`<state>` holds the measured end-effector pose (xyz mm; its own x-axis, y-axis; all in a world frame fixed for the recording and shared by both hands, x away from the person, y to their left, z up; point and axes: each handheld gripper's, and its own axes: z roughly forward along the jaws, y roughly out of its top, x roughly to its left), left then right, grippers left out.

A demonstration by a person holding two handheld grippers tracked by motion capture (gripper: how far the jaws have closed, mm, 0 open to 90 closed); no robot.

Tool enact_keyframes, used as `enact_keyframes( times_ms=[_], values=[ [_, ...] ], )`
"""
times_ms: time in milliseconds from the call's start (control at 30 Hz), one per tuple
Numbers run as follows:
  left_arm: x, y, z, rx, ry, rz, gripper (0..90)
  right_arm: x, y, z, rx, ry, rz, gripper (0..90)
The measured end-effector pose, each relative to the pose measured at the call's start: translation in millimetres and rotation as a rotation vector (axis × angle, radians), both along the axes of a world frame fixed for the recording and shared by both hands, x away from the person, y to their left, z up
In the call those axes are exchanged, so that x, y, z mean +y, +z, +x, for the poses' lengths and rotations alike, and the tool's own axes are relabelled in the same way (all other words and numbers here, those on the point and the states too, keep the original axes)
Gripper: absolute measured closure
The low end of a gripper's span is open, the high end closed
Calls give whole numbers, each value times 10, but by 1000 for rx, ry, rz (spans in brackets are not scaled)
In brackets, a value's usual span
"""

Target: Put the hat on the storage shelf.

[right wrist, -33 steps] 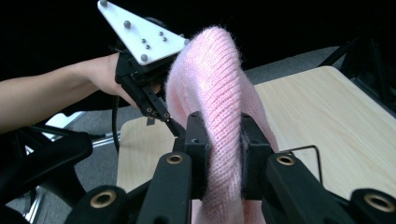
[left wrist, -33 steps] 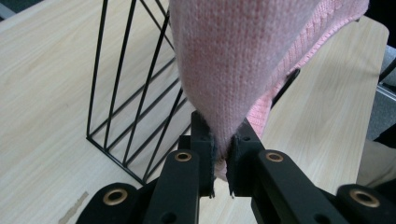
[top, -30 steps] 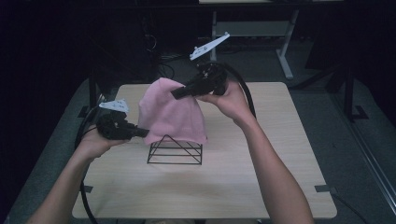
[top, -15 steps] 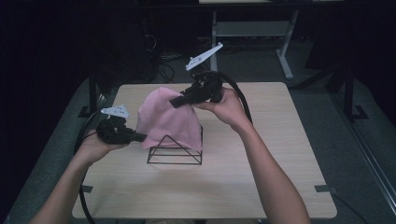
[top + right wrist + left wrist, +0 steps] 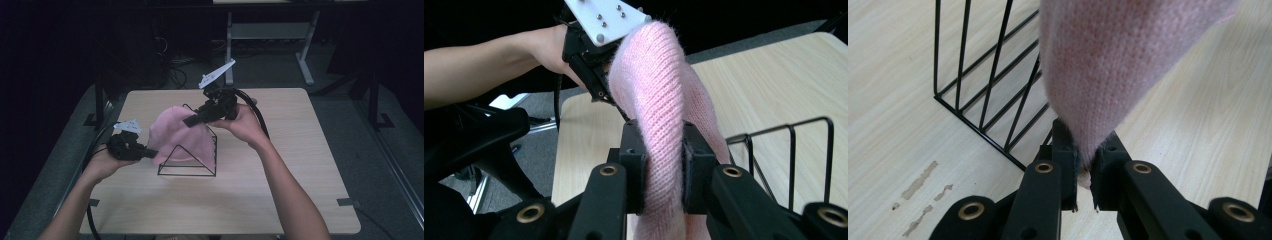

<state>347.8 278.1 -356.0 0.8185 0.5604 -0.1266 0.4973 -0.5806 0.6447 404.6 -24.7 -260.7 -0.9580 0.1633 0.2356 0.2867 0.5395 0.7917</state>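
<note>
A pink knitted cloth hangs draped over a black wire rack of triangular shape in the middle of the table. My left gripper is shut on the cloth's lower left edge; in the left gripper view the cloth is pinched between the jaws of the left gripper, beside the rack's bars. My right gripper is shut on a thick fold at the top of the cloth, with the right gripper pressing on both sides. The rack stands to the right there.
The light wooden table has bare surface in front and to the right of the rack. Cables trail from both grippers. A grey floor and a white table frame lie beyond the far edge. The left hand's gripper plate appears in the right gripper view.
Both grippers have sunk with the cloth, which now lies lower over the wire rack and covers more of it.
</note>
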Motion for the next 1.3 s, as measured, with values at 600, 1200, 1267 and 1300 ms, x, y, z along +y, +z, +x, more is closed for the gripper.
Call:
enact_keyframes(
  times_ms=[600,1200,1267,1300],
  values=[
    [-13,-263,24,18,-5,94,832,33,-300,-37,45,16,-16,694],
    [-65,-409,36,10,-11,163,832,-32,-465,-94,60,9,-18,702],
    [-70,-417,37,10,-14,174,832,-38,-489,-101,79,7,-19,708],
    [-71,-420,38,9,-14,178,832,-41,-502,-104,76,10,-20,712]
  ],
)
